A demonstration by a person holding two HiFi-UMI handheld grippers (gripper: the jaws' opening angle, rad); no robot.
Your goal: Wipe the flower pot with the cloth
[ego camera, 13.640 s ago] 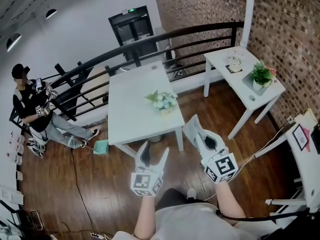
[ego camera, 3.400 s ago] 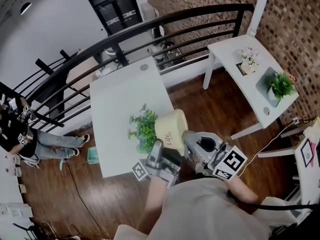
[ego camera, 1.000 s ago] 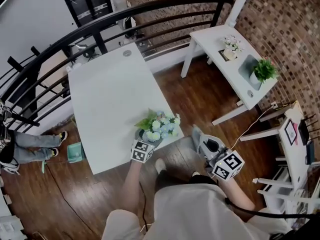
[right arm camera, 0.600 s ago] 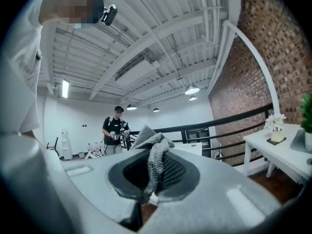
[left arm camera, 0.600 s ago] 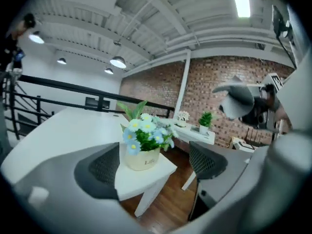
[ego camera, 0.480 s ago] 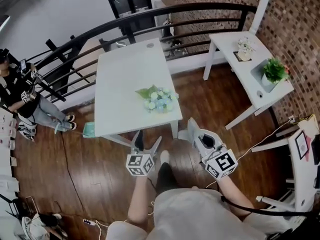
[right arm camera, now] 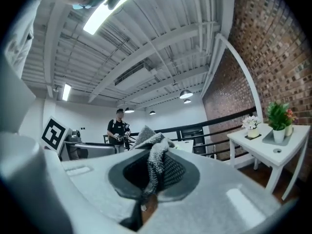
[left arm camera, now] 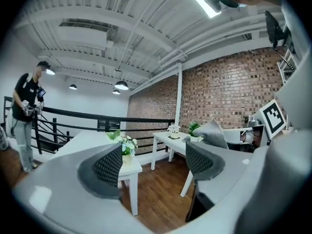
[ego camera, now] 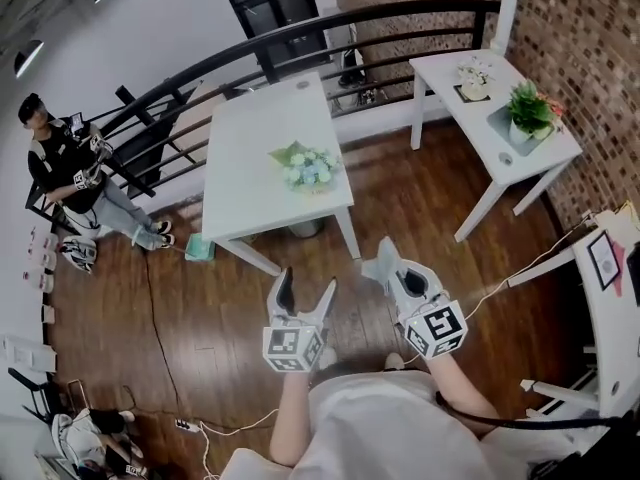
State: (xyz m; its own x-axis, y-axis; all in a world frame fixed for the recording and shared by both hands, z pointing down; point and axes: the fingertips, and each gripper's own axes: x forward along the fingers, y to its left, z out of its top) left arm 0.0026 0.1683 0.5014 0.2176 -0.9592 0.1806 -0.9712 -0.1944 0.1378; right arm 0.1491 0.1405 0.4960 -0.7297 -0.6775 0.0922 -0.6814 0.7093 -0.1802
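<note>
Left gripper (ego camera: 307,281) — fingers (left arm camera: 108,165) closing, empty

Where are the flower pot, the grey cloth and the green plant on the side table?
flower pot (left arm camera: 127,159): left gripper view, on its pale side wall.
cloth (right arm camera: 155,160): right gripper view, on its hanging grey fold.
green plant (ego camera: 528,108): head view, on its leaves.

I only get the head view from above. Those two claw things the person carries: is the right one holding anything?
Observer: Yes. The right gripper view shows the right gripper with its jaws shut on a grey cloth.
Operator: And the left one?
Observer: The left gripper has its jaws closing, with nothing between them.
Operator: I see flowers on the table, but no pot.
Observer: The left gripper view shows a pale flower pot under them, near the table's edge.
</note>
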